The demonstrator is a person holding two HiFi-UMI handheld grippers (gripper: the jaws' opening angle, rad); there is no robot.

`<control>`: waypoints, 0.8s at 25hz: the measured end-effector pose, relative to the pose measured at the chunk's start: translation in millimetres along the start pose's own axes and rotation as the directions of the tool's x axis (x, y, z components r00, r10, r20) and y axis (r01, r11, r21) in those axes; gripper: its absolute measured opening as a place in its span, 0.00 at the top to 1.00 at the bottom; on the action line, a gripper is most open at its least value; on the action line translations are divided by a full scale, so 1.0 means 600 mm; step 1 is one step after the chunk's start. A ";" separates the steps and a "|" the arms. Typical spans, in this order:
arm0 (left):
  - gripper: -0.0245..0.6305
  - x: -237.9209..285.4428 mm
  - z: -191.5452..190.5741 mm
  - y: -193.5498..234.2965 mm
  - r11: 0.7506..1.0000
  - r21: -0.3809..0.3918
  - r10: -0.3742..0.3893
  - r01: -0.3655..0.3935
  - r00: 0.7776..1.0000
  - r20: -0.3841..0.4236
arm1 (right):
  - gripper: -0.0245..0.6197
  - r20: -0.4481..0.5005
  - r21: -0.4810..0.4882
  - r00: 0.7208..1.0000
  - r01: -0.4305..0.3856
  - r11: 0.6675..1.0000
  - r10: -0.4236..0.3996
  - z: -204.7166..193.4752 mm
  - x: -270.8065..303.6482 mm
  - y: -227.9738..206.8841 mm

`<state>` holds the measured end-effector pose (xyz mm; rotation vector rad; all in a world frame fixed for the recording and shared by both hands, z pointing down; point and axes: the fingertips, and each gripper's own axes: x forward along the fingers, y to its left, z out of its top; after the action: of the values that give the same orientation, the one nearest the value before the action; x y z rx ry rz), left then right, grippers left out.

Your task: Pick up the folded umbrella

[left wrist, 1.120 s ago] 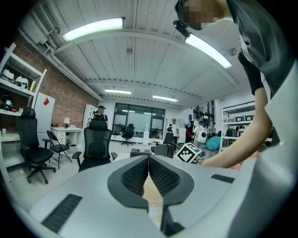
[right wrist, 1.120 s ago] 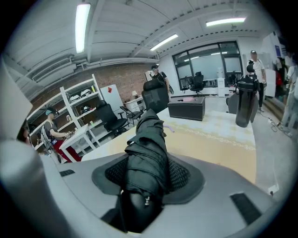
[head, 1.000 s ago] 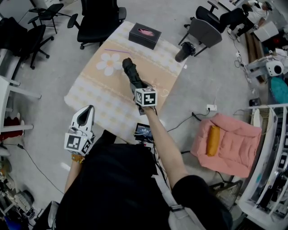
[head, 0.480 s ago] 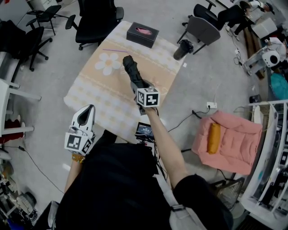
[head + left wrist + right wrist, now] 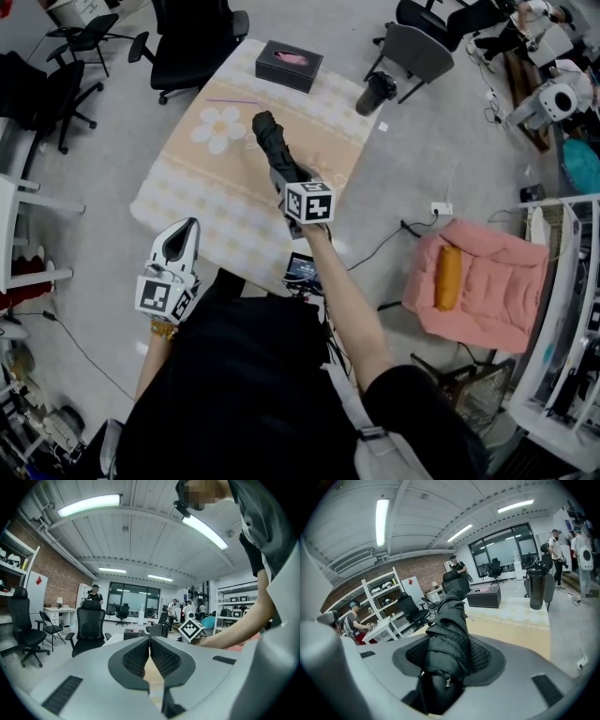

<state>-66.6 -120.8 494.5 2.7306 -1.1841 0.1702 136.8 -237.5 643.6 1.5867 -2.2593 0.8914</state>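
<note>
The right gripper (image 5: 450,657) has its jaws set fairly wide and pressed onto the folded umbrella (image 5: 451,620), whose thick lower end sits between the two ribbed black pads (image 5: 483,657). The umbrella is all black. Its fabric is gathered in loose, rumpled folds around the shaft, and a small metal piece hangs at the end near the camera. From the head view it juts out past the right gripper (image 5: 287,176) as a dark, slightly tapering stick (image 5: 272,141) over the middle of the table. No view shows whether its far tip touches the cloth. The cube on this gripper carries a black-and-white square marker (image 5: 308,202).

The left gripper (image 5: 150,652) is held low near the person's body, off the table's near edge. Its pads are together with nothing between them, and its cube also shows a square marker (image 5: 156,298).

The table (image 5: 202,202) wears a beige checked cloth printed with a large white daisy (image 5: 216,131). A black tissue box (image 5: 289,66) with pink tissue showing stands at the far edge. A thin purple pen (image 5: 232,100) lies near the daisy, and a black tumbler (image 5: 375,92) stands at the far right corner.
</note>
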 end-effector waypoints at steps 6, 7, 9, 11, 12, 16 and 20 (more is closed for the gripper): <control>0.94 0.004 0.000 -0.014 1.000 -0.001 -0.019 0.019 1.000 0.001 | 0.64 0.026 0.002 1.000 -0.004 1.000 0.004 0.012 -0.024 0.004; 0.94 0.006 0.000 -0.017 1.000 -0.001 -0.023 0.023 1.000 0.001 | 0.64 0.031 0.003 1.000 -0.005 1.000 0.004 0.015 -0.028 0.004; 0.94 0.010 0.002 -0.022 1.000 -0.001 -0.030 0.030 1.000 0.001 | 0.64 0.040 0.003 0.999 -0.005 1.000 0.005 0.022 -0.036 0.004; 0.94 0.013 0.003 -0.024 0.999 -0.001 -0.037 0.037 0.999 0.003 | 0.64 0.049 -0.001 0.999 -0.006 1.000 0.006 0.029 -0.043 0.006; 0.94 0.014 0.004 -0.026 0.999 -0.001 -0.040 0.040 0.999 0.004 | 0.64 0.054 -0.004 0.999 -0.005 1.000 0.006 0.031 -0.047 0.007; 0.94 0.019 0.004 -0.036 0.999 0.001 -0.054 0.054 0.999 0.004 | 0.64 0.074 -0.005 0.997 -0.007 1.000 0.008 0.039 -0.066 0.010; 0.94 0.031 0.006 -0.043 0.997 0.007 -0.074 0.074 0.997 0.008 | 0.64 0.094 -0.007 0.996 -0.006 1.000 0.007 0.048 -0.078 0.010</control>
<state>-35.1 -117.4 491.3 2.7786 -1.0841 0.1535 153.2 -217.4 594.7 1.6517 -2.3293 0.8265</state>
